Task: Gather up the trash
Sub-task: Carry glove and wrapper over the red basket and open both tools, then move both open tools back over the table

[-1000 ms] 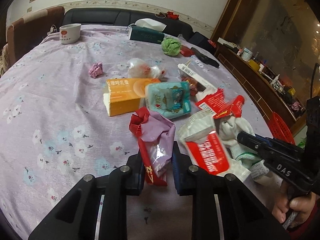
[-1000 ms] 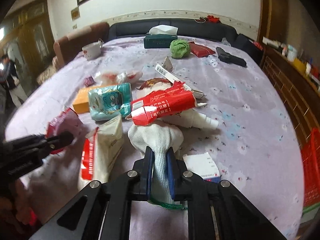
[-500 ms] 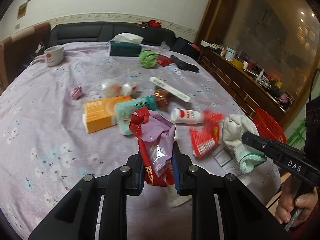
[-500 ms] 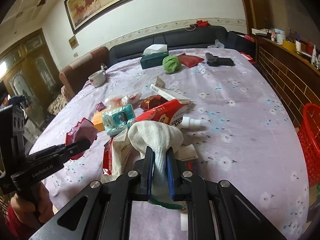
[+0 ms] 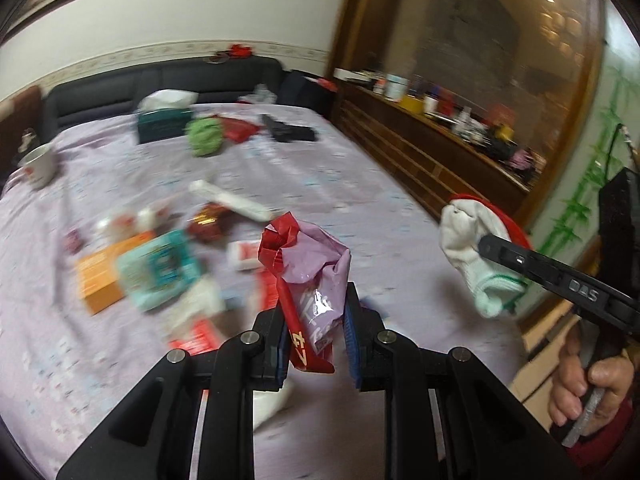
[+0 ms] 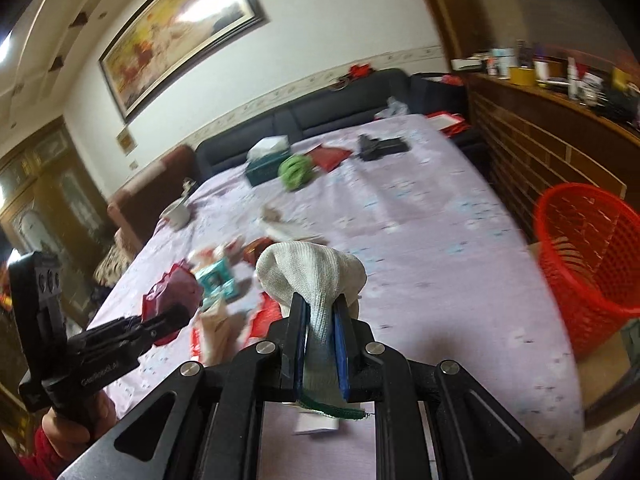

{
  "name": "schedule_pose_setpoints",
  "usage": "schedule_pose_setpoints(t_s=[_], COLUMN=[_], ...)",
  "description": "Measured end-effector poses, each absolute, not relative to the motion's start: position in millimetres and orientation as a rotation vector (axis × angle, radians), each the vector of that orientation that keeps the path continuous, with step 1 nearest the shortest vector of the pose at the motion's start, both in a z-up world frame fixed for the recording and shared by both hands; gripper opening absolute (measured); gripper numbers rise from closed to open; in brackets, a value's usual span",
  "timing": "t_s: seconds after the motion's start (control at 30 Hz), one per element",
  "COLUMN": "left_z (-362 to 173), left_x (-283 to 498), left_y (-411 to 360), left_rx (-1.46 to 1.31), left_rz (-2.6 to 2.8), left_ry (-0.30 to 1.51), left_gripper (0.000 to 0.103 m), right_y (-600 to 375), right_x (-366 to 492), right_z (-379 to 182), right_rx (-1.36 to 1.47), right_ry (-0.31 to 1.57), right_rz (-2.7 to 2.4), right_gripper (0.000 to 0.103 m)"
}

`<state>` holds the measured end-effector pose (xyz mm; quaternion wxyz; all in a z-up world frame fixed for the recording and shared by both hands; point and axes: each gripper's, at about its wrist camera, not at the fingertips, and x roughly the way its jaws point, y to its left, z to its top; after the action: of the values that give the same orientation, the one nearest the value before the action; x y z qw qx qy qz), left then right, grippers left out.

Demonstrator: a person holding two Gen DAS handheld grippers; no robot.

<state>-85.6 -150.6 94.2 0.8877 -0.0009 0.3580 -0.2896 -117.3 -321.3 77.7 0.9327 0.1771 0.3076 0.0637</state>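
Note:
My left gripper (image 5: 316, 320) is shut on a crumpled red and purple snack wrapper (image 5: 308, 272), held above the purple flowered tablecloth (image 5: 120, 360). My right gripper (image 6: 322, 328) is shut on a white sock with a green cuff (image 6: 312, 276), also lifted off the table. The sock (image 5: 472, 256) shows at the right of the left wrist view, and the wrapper (image 6: 172, 292) at the left of the right wrist view. A red mesh basket (image 6: 592, 256) stands on the floor past the table's right edge.
Loose trash lies mid-table: an orange box (image 5: 96, 280), a teal pouch (image 5: 156, 272), red packets (image 5: 196, 336) and a white tube (image 5: 232, 200). Farther back are a green ball (image 5: 204, 136), a tissue box (image 5: 164, 124), a cup (image 5: 38, 164) and a black object (image 5: 288, 132). A wooden sideboard (image 6: 560, 128) runs along the right.
Both grippers have lifted off the table with the wrapper and the sock held, and swung right, bringing the red basket into the right wrist view.

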Motion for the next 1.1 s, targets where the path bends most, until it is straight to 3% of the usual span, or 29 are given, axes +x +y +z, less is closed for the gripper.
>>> schedule_pose_setpoints(t_s=[0.43, 0.77, 0.83, 0.87, 0.9, 1.0, 1.1], left_z=[115, 93, 86, 83, 80, 79, 82], left_x=[-76, -50, -46, -43, -40, -38, -43], left_y=[-327, -443, -458, -464, -465, -454, -438], left_rx=[0.092, 0.101, 0.106, 0.114, 0.112, 0.084, 0.107], left_rz=[-0.919, -1.025, -1.022, -1.011, -1.000, -0.990, -0.961], left_ry=[0.769, 0.873, 0.875, 0.888, 0.895, 0.885, 0.868], left_gripper=[0.022, 0.022, 0.028, 0.048, 0.062, 0.062, 0.062], right_y=[-468, -560, -574, -579, -582, -595, -597], right_x=[-168, -163, -156, -154, -151, -145, -151], right_z=[94, 79, 75, 73, 72, 66, 68], right_rx=[0.504, 0.595, 0.610, 0.605, 0.599, 0.601, 0.593], right_ry=[0.509, 0.528, 0.534, 0.536, 0.541, 0.557, 0.534], right_rz=[-0.199, -0.342, -0.356, -0.364, -0.374, -0.404, -0.413], right_gripper=[0.013, 0.014, 0.014, 0.015, 0.017, 0.030, 0.030])
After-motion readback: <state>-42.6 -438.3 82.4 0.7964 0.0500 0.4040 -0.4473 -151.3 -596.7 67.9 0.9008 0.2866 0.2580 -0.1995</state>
